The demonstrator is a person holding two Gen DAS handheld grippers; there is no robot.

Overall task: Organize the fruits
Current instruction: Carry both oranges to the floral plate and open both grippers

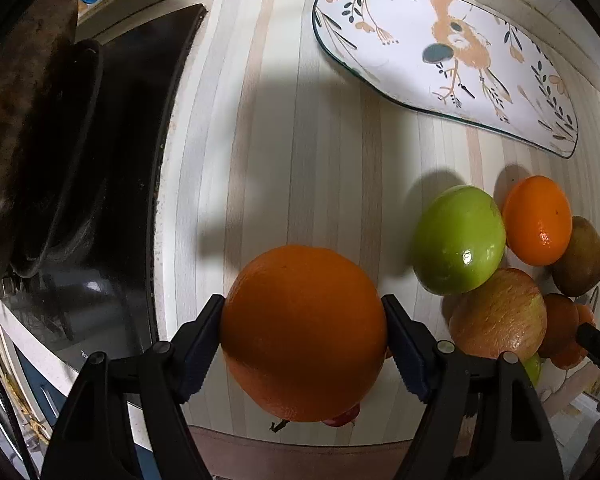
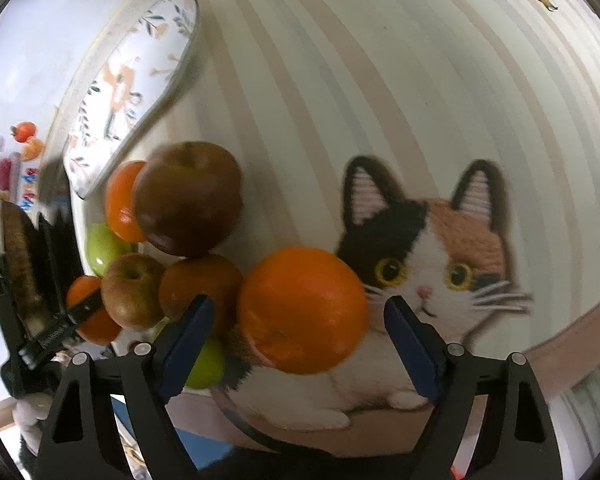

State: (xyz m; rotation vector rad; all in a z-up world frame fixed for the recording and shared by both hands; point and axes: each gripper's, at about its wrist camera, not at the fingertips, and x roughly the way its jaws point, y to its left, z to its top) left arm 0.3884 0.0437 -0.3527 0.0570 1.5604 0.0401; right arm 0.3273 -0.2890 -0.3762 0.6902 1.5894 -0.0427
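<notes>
The left gripper (image 1: 304, 340) pinches a big orange (image 1: 304, 332), both pads pressed to its sides, held above the striped mat (image 1: 300, 140). The right gripper (image 2: 300, 336) is spread wide around another orange (image 2: 302, 310); its pads stand clear of the skin on both sides, and whether that fruit rests on the mat cannot be told.

Risks, as I judge them: the held orange is round, waxy and finely dimpled, so the narrow ribbed pads bite only on its widest part, and a tilt or jolt could let it roll out forward. Right of the left jaws the pile sits close: a glossy green apple (image 1: 458, 240), a small orange (image 1: 538, 220), a matte brown kiwi (image 1: 580, 258) and a streaky apple (image 1: 498, 314), all touching. A nudge from either gripper could scatter them, since every piece is a smooth ball on flat cloth.

The flat glazed plate (image 1: 400, 20) with a bird print lies ahead and right of the left jaws, bare and with a low rim, so fruit set down fast might roll off
</notes>
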